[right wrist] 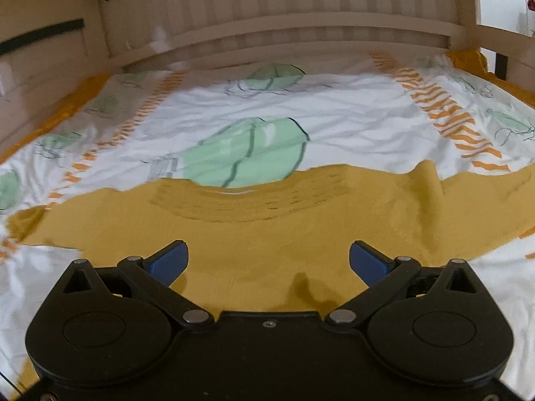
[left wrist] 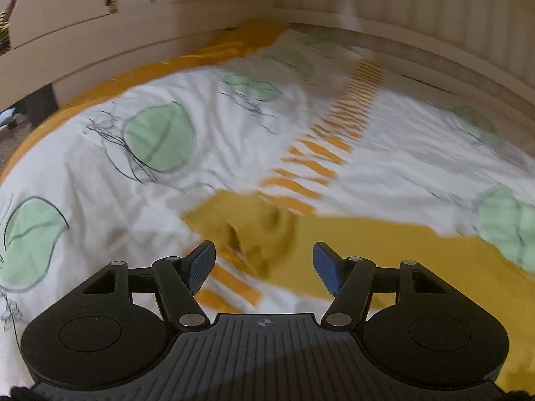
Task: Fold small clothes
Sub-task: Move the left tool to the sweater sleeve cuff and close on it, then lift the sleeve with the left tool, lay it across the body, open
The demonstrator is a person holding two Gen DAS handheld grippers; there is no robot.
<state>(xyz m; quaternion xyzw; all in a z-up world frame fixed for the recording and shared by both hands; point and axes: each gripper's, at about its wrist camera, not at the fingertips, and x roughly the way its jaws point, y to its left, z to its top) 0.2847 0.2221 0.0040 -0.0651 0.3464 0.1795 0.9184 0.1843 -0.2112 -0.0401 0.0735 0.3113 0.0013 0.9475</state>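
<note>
A small mustard-yellow garment point(right wrist: 267, 234) lies spread on the bed cover, its ribbed band point(right wrist: 254, 200) toward the far side. In the left wrist view the same garment point(left wrist: 367, 250) shows a bunched corner right in front of the fingers. My left gripper point(left wrist: 264, 267) is open and empty, just above that bunched corner. My right gripper point(right wrist: 267, 264) is open wide and empty, hovering over the middle of the garment. Both views are motion-blurred.
The white bed cover point(right wrist: 334, 117) has green leaf prints and orange striped bands point(left wrist: 334, 140). A beige slatted bed frame point(right wrist: 267, 30) runs along the far side, with rails on the left point(left wrist: 83, 33) and the right point(right wrist: 501, 33).
</note>
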